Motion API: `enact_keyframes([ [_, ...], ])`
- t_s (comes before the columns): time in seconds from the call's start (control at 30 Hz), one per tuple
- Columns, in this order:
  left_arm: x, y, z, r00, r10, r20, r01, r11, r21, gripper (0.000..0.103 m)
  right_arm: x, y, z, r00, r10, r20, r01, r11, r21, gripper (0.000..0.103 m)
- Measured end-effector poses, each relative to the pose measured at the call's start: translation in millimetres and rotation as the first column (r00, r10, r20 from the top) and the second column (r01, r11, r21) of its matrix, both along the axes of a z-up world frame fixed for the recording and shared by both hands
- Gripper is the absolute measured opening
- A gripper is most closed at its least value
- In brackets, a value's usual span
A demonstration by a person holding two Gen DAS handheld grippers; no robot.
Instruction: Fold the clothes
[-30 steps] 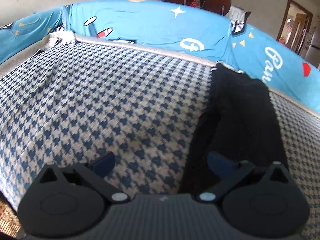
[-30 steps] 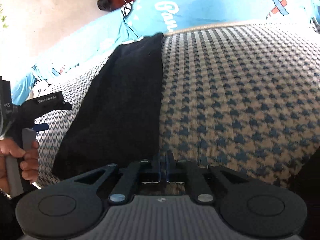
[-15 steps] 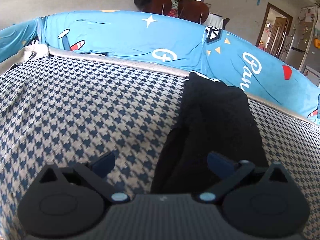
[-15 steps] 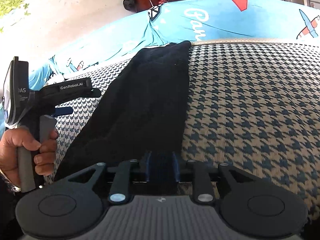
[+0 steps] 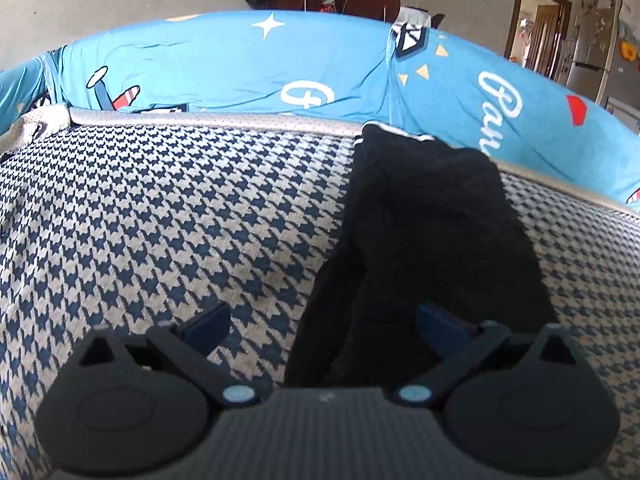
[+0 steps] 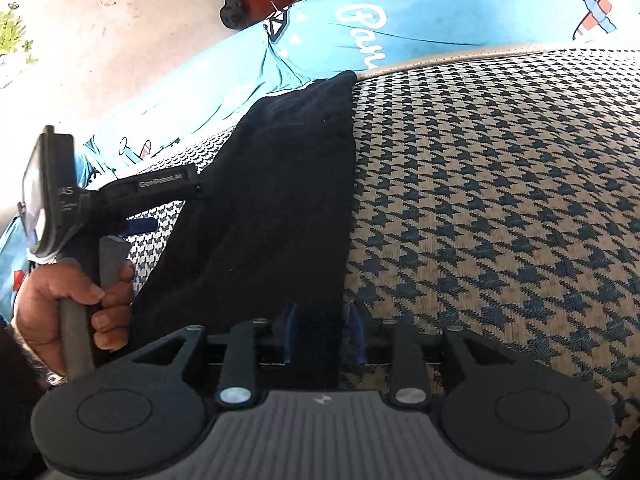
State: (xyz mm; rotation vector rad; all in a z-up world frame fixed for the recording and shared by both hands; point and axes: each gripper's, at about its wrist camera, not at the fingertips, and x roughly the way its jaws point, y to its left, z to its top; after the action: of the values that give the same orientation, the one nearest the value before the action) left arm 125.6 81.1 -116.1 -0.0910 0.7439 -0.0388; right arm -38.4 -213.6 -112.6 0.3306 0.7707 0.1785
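The left gripper (image 5: 322, 320) is held wide open, angled downward, its blue-padded fingers (image 5: 208, 322) spread well apart. It is gripped by the person's hand (image 6: 66, 308) around the grey handle. The right gripper (image 6: 324, 338) is likewise tilted downward; its jaws have just been opening and are parted narrowly, dark cloth lying between them

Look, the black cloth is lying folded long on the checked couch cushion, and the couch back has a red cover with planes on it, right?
Nearly. The black cloth does lie folded long on the checked couch cushion, but the cover on the couch back is blue, not red. It does have planes on it. The left wrist view shows this best.
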Motion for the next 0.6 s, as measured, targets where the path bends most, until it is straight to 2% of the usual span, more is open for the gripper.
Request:
enact_keyframes([
  [0.33, 12, 25, -15, 0.989, 0.140, -0.050, -0.140, 0.990, 0.009, 0.103, 2, 1, -4, 1.000, 0.003, 0.006, -0.004, 1.000, 0.012, 0.036],
  [0.6, 13, 27, -16, 0.983, 0.180, -0.044, -0.179, 0.983, 0.034, 0.103, 2, 1, -5, 1.000, 0.008, 0.014, -0.009, 1.000, 0.014, 0.038],
])
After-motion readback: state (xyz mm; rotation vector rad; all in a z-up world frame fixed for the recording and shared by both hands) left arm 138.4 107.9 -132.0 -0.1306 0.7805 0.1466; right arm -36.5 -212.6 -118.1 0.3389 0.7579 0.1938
